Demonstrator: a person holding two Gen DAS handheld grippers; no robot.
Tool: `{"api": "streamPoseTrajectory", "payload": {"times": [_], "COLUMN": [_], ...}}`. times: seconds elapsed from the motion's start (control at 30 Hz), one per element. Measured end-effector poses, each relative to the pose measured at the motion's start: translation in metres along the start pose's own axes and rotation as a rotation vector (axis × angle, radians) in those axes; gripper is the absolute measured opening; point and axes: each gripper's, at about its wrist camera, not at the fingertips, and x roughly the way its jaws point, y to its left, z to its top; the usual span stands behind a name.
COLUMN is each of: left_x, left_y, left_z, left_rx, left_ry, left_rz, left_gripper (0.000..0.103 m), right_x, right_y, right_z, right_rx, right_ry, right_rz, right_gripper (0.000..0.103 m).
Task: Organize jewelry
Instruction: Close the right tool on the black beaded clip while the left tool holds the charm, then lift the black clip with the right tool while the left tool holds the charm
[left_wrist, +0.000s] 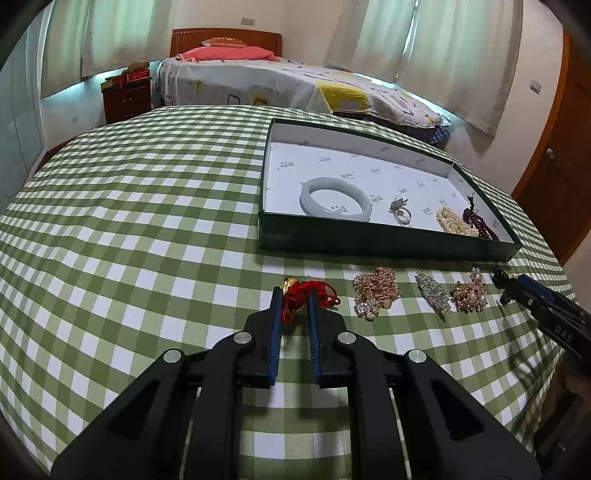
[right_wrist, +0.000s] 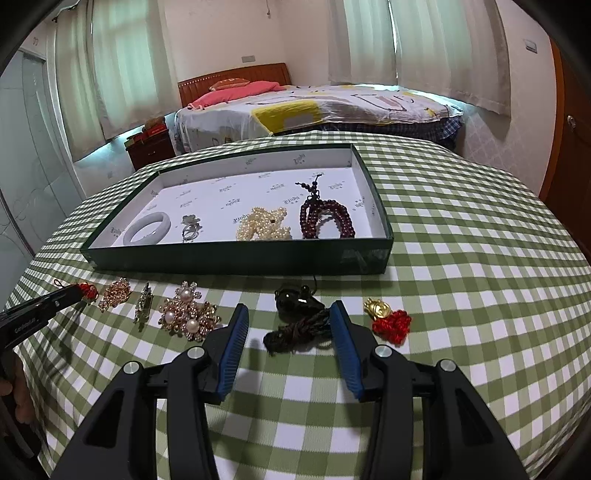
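Observation:
My left gripper is shut on a red knotted cord with a gold charm on the checked tablecloth; the right wrist view shows the left gripper at far left, with the red cord at its tips. My right gripper stands open over a black cord pendant, which lies between its fingers. A dark green tray beyond holds a jade bangle, a ring, a pearl strand and dark red beads.
On the cloth before the tray lie a gold brooch, a crystal clip, a pearl brooch and a second red-knot gold charm. A bed stands behind the table. A hand shows at the left edge.

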Motion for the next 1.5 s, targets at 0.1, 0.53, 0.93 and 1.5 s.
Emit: {"api": "streamPoseTrajectory", "payload": {"times": [0.1, 0.53, 0.93, 1.5], "left_x": [0.001, 0.005, 0.006, 0.001], "left_y": [0.0, 0.0, 0.0, -0.004], "left_z": [0.0, 0.0, 0.0, 0.001], "left_rx": [-0.002, -0.004, -0.002, 0.002], "left_ry": [0.004, 0.01, 0.008, -0.002], "left_rz": [0.0, 0.0, -0.001, -0.007], "left_gripper": [0.013, 0.013, 0.013, 0.013], "right_x": [0.007, 0.015, 0.014, -0.002], "right_y": [0.002, 0.001, 0.007, 0.01], "right_z": [0.002, 0.013, 0.007, -0.004], "right_rx": [-0.015, -0.029, -0.089, -0.093], "right_ry": [0.019, 0.023, 0.032, 0.013], "right_rz": [-0.002, -0.027, -0.06, -0.031], "right_gripper": [0.046, 0.05, 0.031, 0.02]}}
